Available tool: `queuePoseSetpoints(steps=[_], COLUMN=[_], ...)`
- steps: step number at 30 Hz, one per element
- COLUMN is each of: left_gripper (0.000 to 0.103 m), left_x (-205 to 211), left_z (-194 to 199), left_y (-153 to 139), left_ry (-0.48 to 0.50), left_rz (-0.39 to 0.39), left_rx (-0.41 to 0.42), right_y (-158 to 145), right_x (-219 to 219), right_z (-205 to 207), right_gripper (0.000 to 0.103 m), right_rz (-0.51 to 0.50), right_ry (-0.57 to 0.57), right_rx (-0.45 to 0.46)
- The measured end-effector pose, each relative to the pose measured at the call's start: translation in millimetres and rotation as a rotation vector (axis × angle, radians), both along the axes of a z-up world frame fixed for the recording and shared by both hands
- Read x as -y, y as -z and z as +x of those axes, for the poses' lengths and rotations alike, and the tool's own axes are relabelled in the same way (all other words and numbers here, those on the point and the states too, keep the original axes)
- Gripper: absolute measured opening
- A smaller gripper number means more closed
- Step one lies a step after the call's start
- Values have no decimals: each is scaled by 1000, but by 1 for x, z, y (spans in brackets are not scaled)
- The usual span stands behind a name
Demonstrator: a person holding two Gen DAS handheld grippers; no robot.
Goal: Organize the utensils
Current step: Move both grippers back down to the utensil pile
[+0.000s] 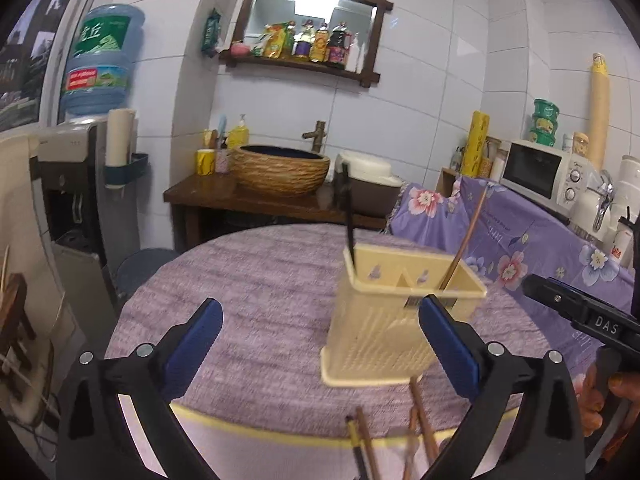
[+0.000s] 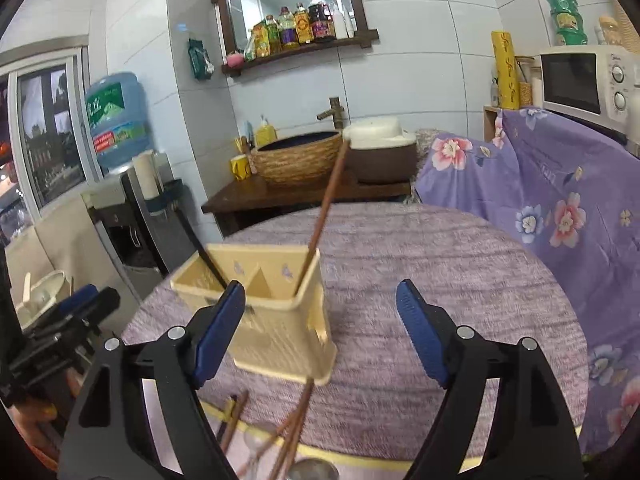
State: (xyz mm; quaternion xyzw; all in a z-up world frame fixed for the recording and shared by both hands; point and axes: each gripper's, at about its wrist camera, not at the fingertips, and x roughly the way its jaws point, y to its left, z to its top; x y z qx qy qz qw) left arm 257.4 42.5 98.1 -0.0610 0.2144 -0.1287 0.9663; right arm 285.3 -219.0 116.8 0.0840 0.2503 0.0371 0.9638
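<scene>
A cream plastic utensil holder (image 1: 384, 320) with two compartments stands on the round purple table (image 1: 256, 280). A black chopstick (image 1: 347, 216) leans in its left compartment and a brown chopstick (image 1: 466, 240) in its right one. Several loose chopsticks (image 1: 420, 420) lie at the table's near edge. My left gripper (image 1: 320, 332) is open and empty, above the table in front of the holder. In the right wrist view the holder (image 2: 280, 320) sits left of centre, with loose chopsticks (image 2: 296, 428) below it. My right gripper (image 2: 320, 328) is open and empty beside the holder.
A purple floral cloth (image 1: 540, 248) covers furniture to the right, with a white microwave (image 1: 536, 172) on it. Behind the table stand a wooden counter with a woven basin (image 1: 280, 168) and a water dispenser (image 1: 68, 184). A round metal object (image 2: 312, 470) lies at the near edge.
</scene>
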Motion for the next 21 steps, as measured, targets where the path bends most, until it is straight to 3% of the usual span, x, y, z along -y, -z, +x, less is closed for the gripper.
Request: queuePoseSetpoints(steps=[5,9,14,18,21], left_gripper=[97,97,96,74,61], left_x=[-16,-20,-13,-7,-4], left_z=[-17,-24,-33,-43,-48], left_y=[30,52,71,85,92], left_ry=[-34,-6,8,22,59], left_rz=[-1,7,86,115,85], left_rx=[-79,-168,-226,-267,-310], right_y=[39,67,90,100,105], right_x=[1,4,1,-1,-4], right_z=[-28,-45,-58,-64,-67], right_gripper=[82,82,82,82,82], right_rz=[-49,-52,-72,-75,-71], right_ry=[31,46,60,63,63], right_rx=[-62,-126,-198,-223,-235])
